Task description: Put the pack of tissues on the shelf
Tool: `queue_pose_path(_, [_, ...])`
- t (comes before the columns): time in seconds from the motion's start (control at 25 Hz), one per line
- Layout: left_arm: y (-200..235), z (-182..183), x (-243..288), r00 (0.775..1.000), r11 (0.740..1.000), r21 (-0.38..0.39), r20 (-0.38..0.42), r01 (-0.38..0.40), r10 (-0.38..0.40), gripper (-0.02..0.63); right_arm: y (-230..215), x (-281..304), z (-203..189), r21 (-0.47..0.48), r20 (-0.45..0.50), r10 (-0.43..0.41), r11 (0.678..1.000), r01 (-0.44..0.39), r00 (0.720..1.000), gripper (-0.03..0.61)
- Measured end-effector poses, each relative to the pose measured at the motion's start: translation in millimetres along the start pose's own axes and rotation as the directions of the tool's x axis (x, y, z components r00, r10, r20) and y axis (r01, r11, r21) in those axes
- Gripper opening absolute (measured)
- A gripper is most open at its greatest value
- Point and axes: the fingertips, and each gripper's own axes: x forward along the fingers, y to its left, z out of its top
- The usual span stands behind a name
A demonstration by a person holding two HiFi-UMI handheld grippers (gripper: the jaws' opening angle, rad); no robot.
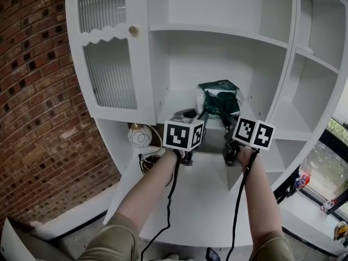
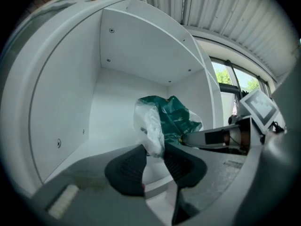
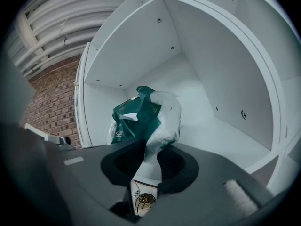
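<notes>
A: What does each gripper have?
B: The left gripper [image 2: 155, 155] is clamped on a white fold of wrap from the pack of tissues [image 2: 173, 117]. The right gripper [image 3: 149, 155] pinches the opposite fold.
A: And the pack itself?
B: Just ahead, between both grippers, inside the open shelf compartment [image 1: 217, 58]. Nothing else shares that compartment.

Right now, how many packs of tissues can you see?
1. The pack of tissues is in the open middle compartment, gripped by the left tongs and right tongs. More could be hidden behind the ribbed door.
</notes>
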Motion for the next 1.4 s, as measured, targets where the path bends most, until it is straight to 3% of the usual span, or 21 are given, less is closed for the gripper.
queue_pose_path(0.36, [2, 0, -1, 1.0, 0.999, 0.025, 0.01, 0.02, -0.02, 0.181, -2, 4, 9, -0.069, -0.005, -0.046, 0.997, 0.045, 0.999, 0.087])
queue_pose_path(0.64, [12, 14, -16, 0.994, 0.999, 0.022, 0.101, -0.035, 0.033, 0.19, -9, 5, 6, -0.164, -0.038, -0.13, 0.979, 0.122, 0.991, 0.081])
queue_pose_path(0.96, [-8, 10, -4, 0.999, 0.998, 0.055, 0.029, 0.026, -0.028, 0.163, -8, 6, 3, -0.271, -0.055, -0.167, 0.951, 0.147, 0.984, 0.086])
queue_pose_path(1.4, [-7, 1, 7, 1.0, 0.998, 0.056, -0.01, 0.015, -0.015, 0.161, -3, 6, 2, -0.508, -0.046, -0.202, 0.848, 0.152, 0.978, 0.115])
